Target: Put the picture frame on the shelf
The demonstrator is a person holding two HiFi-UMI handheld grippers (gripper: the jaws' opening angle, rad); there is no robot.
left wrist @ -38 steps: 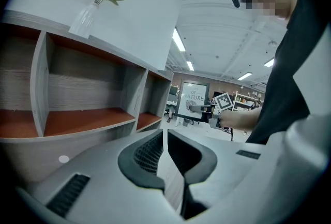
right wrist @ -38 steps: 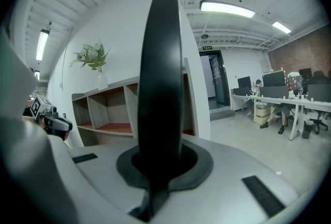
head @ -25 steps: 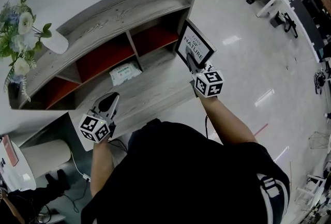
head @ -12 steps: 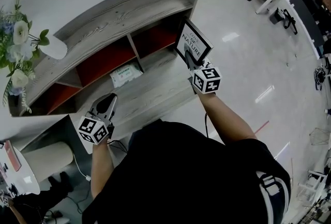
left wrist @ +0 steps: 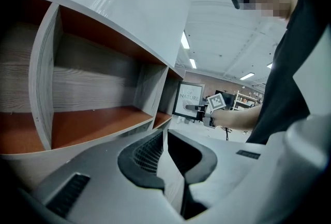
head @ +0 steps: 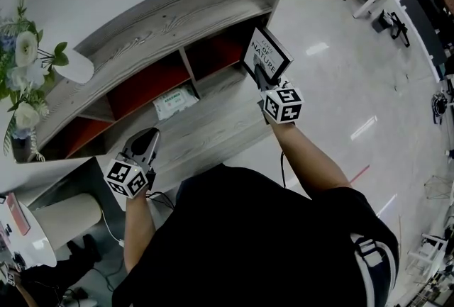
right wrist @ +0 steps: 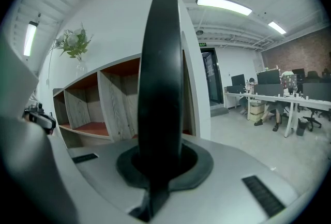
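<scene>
**Q:** What does the right gripper [head: 262, 76] hold?

**A:** Its jaws are clamped on the lower edge of the picture frame [head: 267, 56]. In the right gripper view the frame [right wrist: 164, 78] stands edge-on between the jaws, rising straight up from the right gripper [right wrist: 160, 166].

**Q:** Where is the frame in relation to the shelf?

**A:** It is held in the air, slightly tilted, in front of the right-hand compartment of the shelf [head: 163, 29]. It rests on no board. Its printed face, with the words "OF NATURE", is turned towards the person.

**Q:** And the left gripper?

**A:** The left gripper [head: 149, 137] hangs low in front of the shelf's bottom ledge, well apart from the frame. Its jaws are drawn together with nothing between them, as the left gripper view shows [left wrist: 165, 137]. Beyond them that view shows the frame [left wrist: 189, 99] and the orange-floored compartments [left wrist: 98, 124].

**Q:** What else is nearby?

**A:** A pack of wipes [head: 174, 100] lies in the middle compartment. Flowers [head: 21, 79] stand near the shelf's left end.
</scene>
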